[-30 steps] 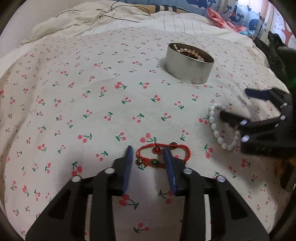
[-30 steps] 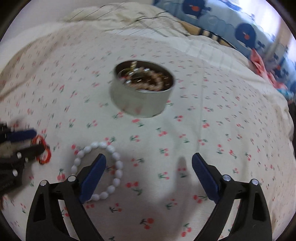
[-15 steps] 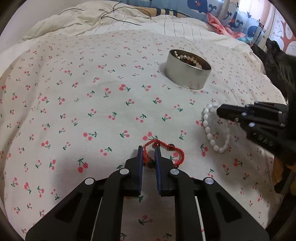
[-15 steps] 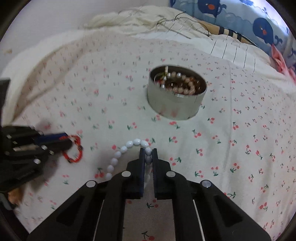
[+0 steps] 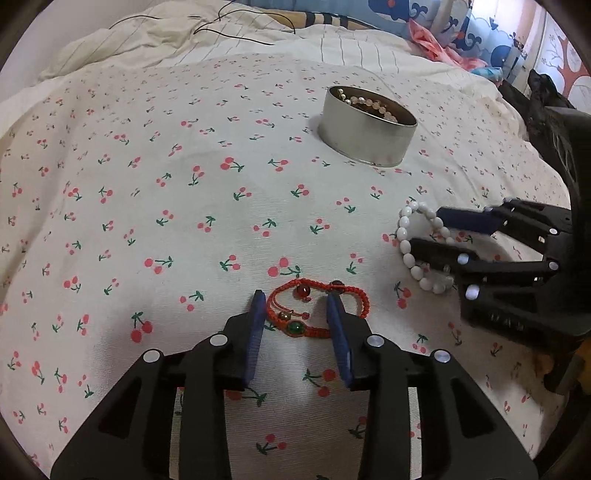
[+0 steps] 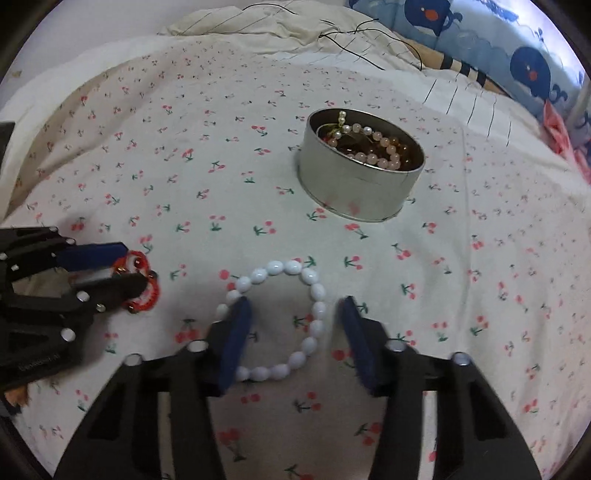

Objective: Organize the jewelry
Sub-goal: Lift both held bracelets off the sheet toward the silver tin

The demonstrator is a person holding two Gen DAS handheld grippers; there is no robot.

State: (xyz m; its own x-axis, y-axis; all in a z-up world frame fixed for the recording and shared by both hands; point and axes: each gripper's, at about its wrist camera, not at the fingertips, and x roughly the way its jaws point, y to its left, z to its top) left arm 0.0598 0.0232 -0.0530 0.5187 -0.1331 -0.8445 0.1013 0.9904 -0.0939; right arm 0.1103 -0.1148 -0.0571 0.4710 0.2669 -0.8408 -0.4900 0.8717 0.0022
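Observation:
A red cord bracelet (image 5: 314, 314) with red and green beads lies on the cherry-print sheet between the open jaws of my left gripper (image 5: 297, 306). It also shows in the right wrist view (image 6: 142, 284). A white bead bracelet (image 6: 280, 317) lies on the sheet, and my right gripper (image 6: 295, 312) is open with one finger on each side of its near half. The white bracelet (image 5: 417, 247) and the right gripper (image 5: 436, 230) also show at the right of the left wrist view. A round metal tin (image 6: 360, 171) holds pink and pearl beads (image 6: 373, 147).
The cherry-print sheet (image 5: 184, 184) covers a soft bed. A rumpled cream blanket (image 5: 166, 33) with thin black cables lies at the back. Whale-print bedding (image 6: 480, 40) is at the far right. A dark object (image 5: 546, 96) sits at the bed's right edge.
Half a second ago both grippers were shut on their bracelets. Now both are open and each bracelet lies flat on the sheet between the fingers.

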